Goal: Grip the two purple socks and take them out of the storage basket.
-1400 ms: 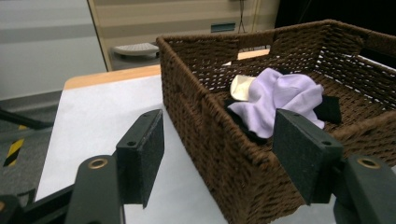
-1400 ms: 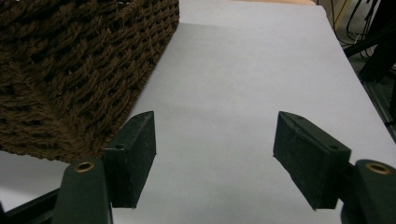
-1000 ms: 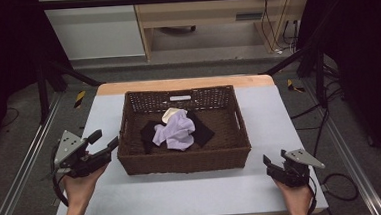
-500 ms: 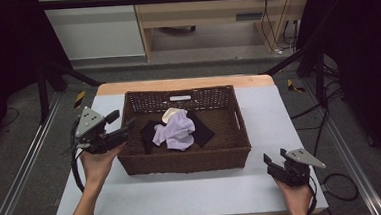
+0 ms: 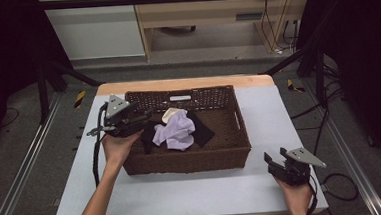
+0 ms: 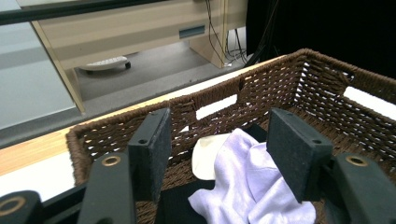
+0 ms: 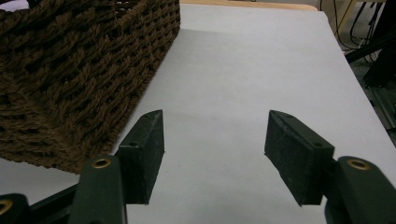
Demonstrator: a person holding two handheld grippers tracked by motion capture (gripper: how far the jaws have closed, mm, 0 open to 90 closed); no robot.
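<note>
My left tongs point(image 5: 142, 121) hang over the left rim of the brown wicker basket point(image 5: 187, 164), jaws wide apart and holding nothing, pointed at the crumpled lilac cloth point(image 5: 176, 132) lying mid-basket on a black cloth point(image 5: 202, 131), with a cream piece point(image 5: 171, 113) just behind it. My right tongs point(image 5: 274, 161) rest near the table's point(image 5: 274, 112) right near corner, equally wide and empty, well apart from the basket.

1. The basket point(image 5: 186, 160) sits mid-tabletop point(image 5: 184, 198).
2. A crumpled cloth point(image 5: 176, 132) lies in it, on a flat cloth point(image 5: 204, 130).
3. My left gripper point(image 5: 144, 121) reaches over its left rim.
4. My right gripper point(image 5: 274, 161) rests right of the basket, near the tabletop's front edge.
</note>
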